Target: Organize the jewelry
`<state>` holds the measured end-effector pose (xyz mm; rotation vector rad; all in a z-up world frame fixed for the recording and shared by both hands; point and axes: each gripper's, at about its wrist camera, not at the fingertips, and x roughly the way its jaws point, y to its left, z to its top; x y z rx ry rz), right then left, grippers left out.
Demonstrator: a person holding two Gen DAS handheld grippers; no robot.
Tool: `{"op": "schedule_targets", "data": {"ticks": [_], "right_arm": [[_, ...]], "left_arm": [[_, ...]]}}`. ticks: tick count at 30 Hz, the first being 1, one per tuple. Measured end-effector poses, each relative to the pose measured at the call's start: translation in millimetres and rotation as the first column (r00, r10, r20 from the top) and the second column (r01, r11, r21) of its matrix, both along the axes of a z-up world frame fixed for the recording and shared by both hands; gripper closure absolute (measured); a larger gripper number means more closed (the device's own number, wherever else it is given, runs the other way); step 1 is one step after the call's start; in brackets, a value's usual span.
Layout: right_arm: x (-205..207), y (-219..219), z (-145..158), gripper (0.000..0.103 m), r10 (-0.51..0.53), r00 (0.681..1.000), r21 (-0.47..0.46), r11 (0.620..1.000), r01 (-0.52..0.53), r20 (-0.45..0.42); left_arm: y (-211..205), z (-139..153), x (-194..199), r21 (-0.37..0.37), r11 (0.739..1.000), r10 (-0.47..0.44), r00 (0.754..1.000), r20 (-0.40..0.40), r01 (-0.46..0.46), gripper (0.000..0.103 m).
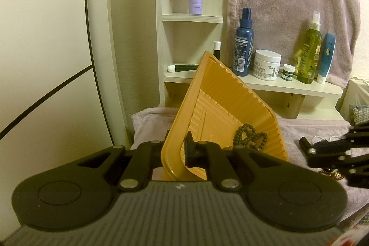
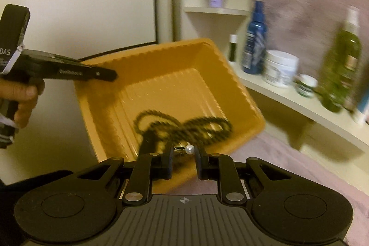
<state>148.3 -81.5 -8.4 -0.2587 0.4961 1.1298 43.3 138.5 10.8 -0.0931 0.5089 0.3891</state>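
two claws work: my left claw point(image 1: 178, 150) pinches the tilted orange tray point(image 1: 221, 93) holding dark beads point(image 1: 250, 137); my right claw point(image 2: 183, 157) pinches a pearl piece point(image 2: 189, 149).

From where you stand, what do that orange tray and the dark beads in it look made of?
The orange tray: thin moulded plastic, going by its ribbed walls and smooth, slightly glossy skin. The dark bead string: probably wood, with matt, brownish round beads; stone or resin is possible.
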Motion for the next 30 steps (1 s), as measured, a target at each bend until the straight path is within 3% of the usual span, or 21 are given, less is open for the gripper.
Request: {"op": "schedule_targets", "data": {"ticks": [7, 25, 26, 28, 30], "right_arm": [[6.2, 28.3, -4.8, 0.084, 0.032, 0.999, -0.002, 0.999, -0.032, -0.020], [5.3, 50.7, -8.3, 0.083, 0.072, 0.996, 0.007, 0.997, -0.072, -0.045], [4.7, 50.9, -8.5, 0.081, 0.072, 0.996, 0.008, 0.997, -0.072, -0.046], [3.8, 49.1, -8.4, 0.063, 0.056, 0.998, 0.014, 0.998, -0.056, -0.040], [5.5, 44.1, -7.8, 0.060, 0.043, 0.998, 0.032, 0.999, -0.041, -0.052]], "left_arm": [[-0.3, 1.3, -0.4, -0.003, 1.000, -0.001, 1.000, 0.000, 0.001, 0.096], [-0.5, 2.1, -0.6, -0.007, 1.000, -0.002, 1.000, 0.001, 0.002, 0.096], [-0.7, 2.1, -0.6, -0.007, 1.000, -0.002, 1.000, 0.001, 0.002, 0.096], [-0.5, 2.1, -0.6, -0.006, 1.000, -0.002, 1.000, 0.001, 0.002, 0.096], [-0.4, 2.2, -0.6, -0.007, 1.000, -0.002, 1.000, 0.001, 0.002, 0.096]]}}
